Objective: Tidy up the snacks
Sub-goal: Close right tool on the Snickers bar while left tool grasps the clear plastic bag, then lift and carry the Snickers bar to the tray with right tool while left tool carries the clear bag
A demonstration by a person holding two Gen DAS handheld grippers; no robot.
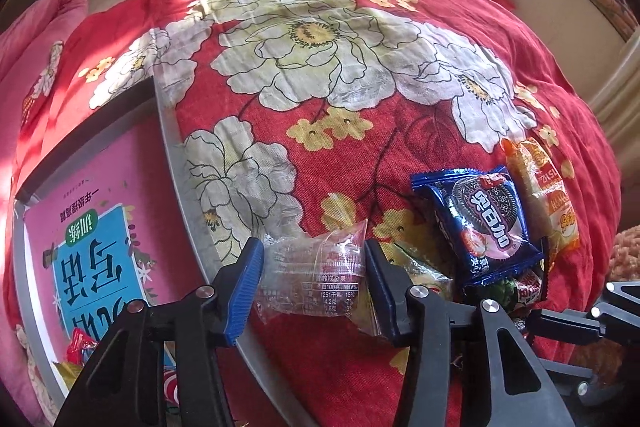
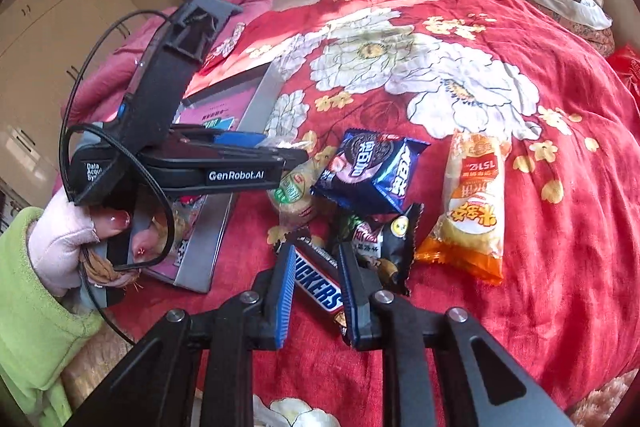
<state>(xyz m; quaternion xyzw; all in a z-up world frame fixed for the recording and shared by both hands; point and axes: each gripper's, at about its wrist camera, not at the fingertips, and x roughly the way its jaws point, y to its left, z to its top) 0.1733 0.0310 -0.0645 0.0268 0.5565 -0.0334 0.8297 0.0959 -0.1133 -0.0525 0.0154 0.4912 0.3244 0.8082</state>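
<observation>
Wrappers overlap near the right gripper, so several are only partly readable: a green-and-tan packet (image 2: 294,193) is half hidden behind the left gripper's finger, a black pouch with a yellow face (image 2: 396,247) is tucked under the blue cookie packet (image 2: 370,169), and the print on the small red-and-white wrapper (image 2: 366,237) beside it cannot be made out; the tray (image 1: 176,155) is cut off at the picture's edge, and only scraps of a red wrapper (image 1: 80,345) show inside it on the pink booklet (image 1: 96,227); the left hand (image 2: 66,239) is mostly covered by a pale glove and a green sleeve (image 2: 28,307).

Left gripper (image 1: 312,275) stands about half open, its blue pads pressed on both sides of a clear plastic packet (image 1: 316,275) held over the tray's rim and the red floral bedspread (image 1: 360,47); right gripper (image 2: 314,289) is nearly closed, clamped on a Snickers bar (image 2: 318,285) lying on the bedspread.

Counted: two grippers, one tray, one booklet; on the bedspread one Snickers bar, one blue cookie packet, one long orange packet (image 2: 474,203), one black pouch, one green-and-tan packet, one small red-and-white wrapper; one clear packet gripped.
</observation>
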